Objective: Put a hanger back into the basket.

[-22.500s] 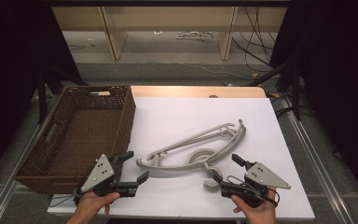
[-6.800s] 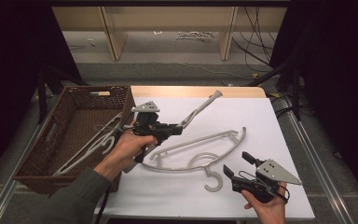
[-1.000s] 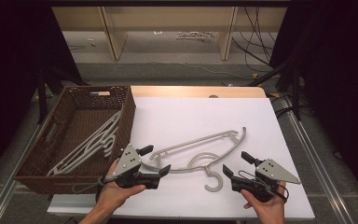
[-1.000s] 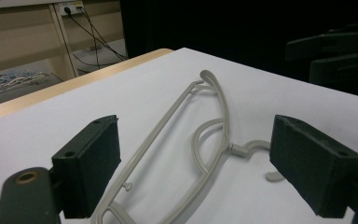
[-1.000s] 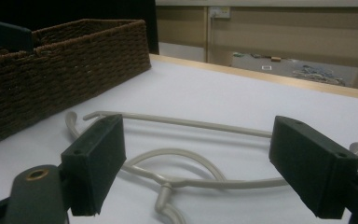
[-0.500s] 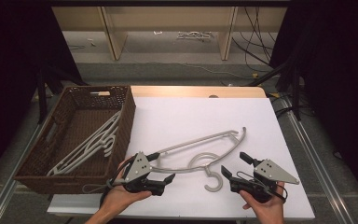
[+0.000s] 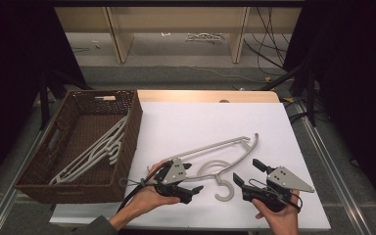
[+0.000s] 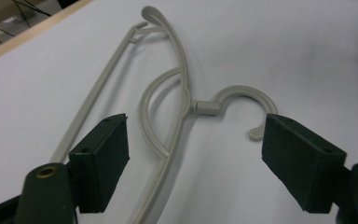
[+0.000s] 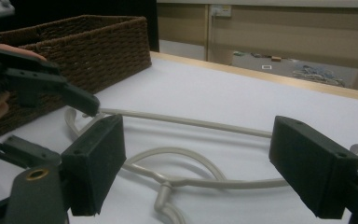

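A beige plastic hanger (image 7: 215, 147) lies flat on the white table top (image 7: 200, 115), its hook (image 7: 223, 190) toward the near edge. My left gripper (image 7: 192, 177) sits low at the hanger's left half. In the left gripper view, the hanger (image 8: 184, 84) runs between the pads (image 8: 100, 165) without touching either. These jaws have just been closing a little and still stand wide apart. My right gripper (image 7: 247, 171) rests open just right of the hook, with the hanger (image 9: 191, 122) lying beyond its jaws and nothing between them.
A brown wicker basket (image 7: 134, 122) stands at the table's left and holds two more beige hangers (image 7: 95, 152). In the right gripper view, the basket (image 9: 74, 42) rises behind my left gripper (image 9: 32, 84). Wooden shelving and cables lie beyond the far edge.
My left gripper has moved right and down to the hanger, so the hanger's arm now lies between its jaws. The right gripper and the hanger have stayed put.
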`<move>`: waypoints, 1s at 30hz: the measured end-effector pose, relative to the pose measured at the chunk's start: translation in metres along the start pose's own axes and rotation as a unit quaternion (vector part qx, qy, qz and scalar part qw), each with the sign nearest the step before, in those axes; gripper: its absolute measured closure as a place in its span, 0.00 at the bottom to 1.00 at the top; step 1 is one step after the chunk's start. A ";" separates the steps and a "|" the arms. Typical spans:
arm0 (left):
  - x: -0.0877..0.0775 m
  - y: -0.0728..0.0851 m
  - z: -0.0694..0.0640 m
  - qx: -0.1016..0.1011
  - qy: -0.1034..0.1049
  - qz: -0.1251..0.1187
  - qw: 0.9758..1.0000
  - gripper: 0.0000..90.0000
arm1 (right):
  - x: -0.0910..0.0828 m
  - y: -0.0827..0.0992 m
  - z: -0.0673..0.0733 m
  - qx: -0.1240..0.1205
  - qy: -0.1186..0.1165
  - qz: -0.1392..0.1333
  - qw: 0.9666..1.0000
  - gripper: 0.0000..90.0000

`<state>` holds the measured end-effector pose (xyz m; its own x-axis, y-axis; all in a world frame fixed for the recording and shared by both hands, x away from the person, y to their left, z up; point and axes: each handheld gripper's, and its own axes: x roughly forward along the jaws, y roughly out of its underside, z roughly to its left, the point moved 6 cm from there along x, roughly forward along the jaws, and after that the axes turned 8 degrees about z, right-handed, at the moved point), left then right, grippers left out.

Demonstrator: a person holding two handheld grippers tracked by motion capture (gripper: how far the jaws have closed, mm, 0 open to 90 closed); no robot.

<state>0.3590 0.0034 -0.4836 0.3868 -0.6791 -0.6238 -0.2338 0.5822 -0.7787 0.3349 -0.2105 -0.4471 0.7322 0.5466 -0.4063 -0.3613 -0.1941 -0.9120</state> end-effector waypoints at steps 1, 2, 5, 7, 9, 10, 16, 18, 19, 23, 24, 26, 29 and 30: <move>0.004 -0.001 0.000 0.008 -0.003 0.007 1.000 0.28 | 0.000 0.000 0.000 0.001 0.000 0.000 1.000 0.22; 0.008 -0.002 -0.002 0.012 0.002 0.013 1.000 0.29 | 0.000 0.000 0.000 0.001 0.000 0.000 1.000 0.22; 0.020 -0.004 -0.004 0.024 0.009 0.022 0.999 0.28 | 0.000 0.000 0.001 0.001 -0.002 0.000 1.000 0.22; 0.027 -0.005 -0.004 0.032 0.009 0.027 0.999 0.30 | 0.000 0.000 0.001 0.000 -0.001 0.000 1.000 0.22; 0.032 -0.006 -0.001 0.047 0.011 0.042 0.998 0.30 | 0.000 0.000 0.000 0.001 -0.001 -0.001 1.000 0.22; 0.032 -0.006 -0.001 0.047 0.011 0.042 0.998 0.30 | 0.000 0.000 0.000 0.001 -0.001 -0.001 1.000 0.22; 0.048 -0.008 0.007 0.060 0.022 0.074 0.995 0.34 | -0.002 -0.001 0.000 0.000 0.003 0.005 1.000 0.22; 0.053 -0.008 0.009 0.066 0.026 0.089 0.994 0.36 | -0.001 -0.001 -0.001 0.001 0.001 0.003 1.000 0.22; 0.054 -0.007 0.009 0.068 0.028 0.094 0.993 0.38 | -0.002 -0.001 -0.002 0.002 0.004 0.005 1.000 0.22; 0.062 -0.007 0.014 0.090 0.028 0.122 0.988 0.43 | -0.002 -0.001 -0.002 0.002 0.004 0.005 1.000 0.22; 0.062 -0.007 0.014 0.090 0.028 0.122 0.988 0.44 | -0.001 -0.001 -0.001 0.003 0.000 0.004 1.000 0.22; 0.067 -0.008 0.014 0.096 0.035 0.134 0.986 0.46 | 0.000 -0.001 -0.001 0.003 -0.002 0.000 1.000 0.22; 0.072 -0.010 0.014 0.085 0.033 0.135 0.987 0.50 | -0.001 -0.001 -0.001 0.000 0.001 0.003 1.000 0.22; 0.072 -0.010 0.014 0.085 0.033 0.135 0.987 0.51 | -0.001 -0.001 -0.001 0.000 0.001 0.003 1.000 0.22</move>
<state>0.4011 -0.0450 -0.5195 0.2705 -0.5141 -0.8139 -0.1646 0.8083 -0.5653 0.3352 -0.2115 -0.4460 0.7311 0.5442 -0.4115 -0.3652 -0.1973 -0.9098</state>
